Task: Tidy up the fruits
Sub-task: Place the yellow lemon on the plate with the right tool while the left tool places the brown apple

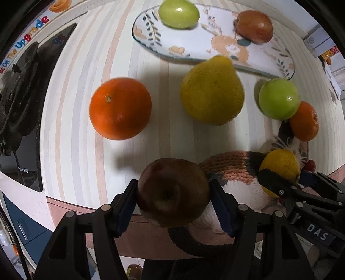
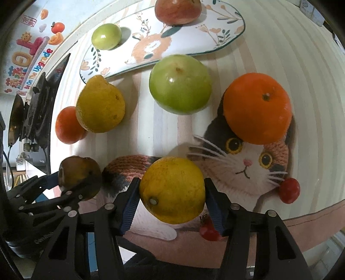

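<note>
My left gripper (image 1: 173,183) is shut on a dark red apple (image 1: 172,193), both blue pads pressed on its sides just above the table's near edge. To its right, my right gripper (image 2: 172,181) is shut on a yellow lemon (image 2: 172,189) over the knitted cat mat (image 2: 243,163). On the striped cloth lie an orange (image 1: 120,108), a yellow pear-shaped fruit (image 1: 212,92), a green apple (image 1: 279,98) and a second orange (image 1: 304,121) on the mat. The patterned plate (image 1: 194,47) at the back holds a green fruit (image 1: 178,13) and a red apple (image 1: 254,25).
A black stove (image 1: 21,97) stands left of the cloth. Two small red tomatoes (image 2: 289,190) (image 2: 209,230) lie at the mat's near edge. Boxes (image 1: 319,43) sit at the far right. The table's front edge runs just under both grippers.
</note>
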{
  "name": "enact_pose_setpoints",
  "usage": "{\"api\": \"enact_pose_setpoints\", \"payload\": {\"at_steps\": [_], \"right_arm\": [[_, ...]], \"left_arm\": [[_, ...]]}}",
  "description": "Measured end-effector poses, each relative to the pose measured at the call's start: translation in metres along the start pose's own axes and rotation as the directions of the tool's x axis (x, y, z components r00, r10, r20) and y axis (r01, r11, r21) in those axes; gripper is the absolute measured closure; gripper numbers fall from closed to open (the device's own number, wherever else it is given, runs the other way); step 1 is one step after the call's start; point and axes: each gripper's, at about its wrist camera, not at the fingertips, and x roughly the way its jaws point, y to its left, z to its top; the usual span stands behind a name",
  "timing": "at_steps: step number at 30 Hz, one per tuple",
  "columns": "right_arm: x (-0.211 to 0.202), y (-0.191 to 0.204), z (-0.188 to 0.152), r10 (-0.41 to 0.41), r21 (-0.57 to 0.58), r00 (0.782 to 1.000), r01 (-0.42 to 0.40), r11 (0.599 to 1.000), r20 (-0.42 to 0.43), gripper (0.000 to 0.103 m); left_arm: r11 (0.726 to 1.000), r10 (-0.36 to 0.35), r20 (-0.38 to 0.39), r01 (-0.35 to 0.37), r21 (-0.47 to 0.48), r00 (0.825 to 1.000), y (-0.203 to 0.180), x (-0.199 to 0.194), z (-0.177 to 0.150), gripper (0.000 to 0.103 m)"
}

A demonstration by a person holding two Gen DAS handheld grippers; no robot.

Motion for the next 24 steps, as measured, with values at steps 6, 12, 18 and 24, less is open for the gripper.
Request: {"api": "enact_pose_setpoints", "payload": {"at_steps": [6, 12, 18, 24], "right_arm": [[-0.049, -0.004, 0.015, 0.079, 0.02, 0.994, -0.081, 0.996, 0.075, 0.043], [-0.089, 0.013, 0.065, 0.097, -0.027, 0.982, -0.093, 0.995, 0.163, 0.043], [-0.06, 0.037, 0.126, 0.06, -0.071, 0.988, -0.05, 0.996, 0.146, 0.043], [-0.01, 0.051, 0.157, 0.04, -0.118, 0.996, -0.031, 0.993, 0.074, 0.043]], "left_arm": [[0.998, -0.063, 0.085, 0.062, 0.006, 0.994, 0.009, -0.051, 0.012, 0.04], [0.994, -0.106, 0.19, 0.106, 0.01, 0.976, 0.021, -0.108, 0.061, 0.039], [0.999, -0.042, 0.158, 0.043, -0.003, 0.987, 0.047, -0.089, 0.136, 0.039], [0.996, -0.067, 0.026, 0.068, -0.054, 0.997, 0.065, -0.035, 0.179, 0.039]]}}
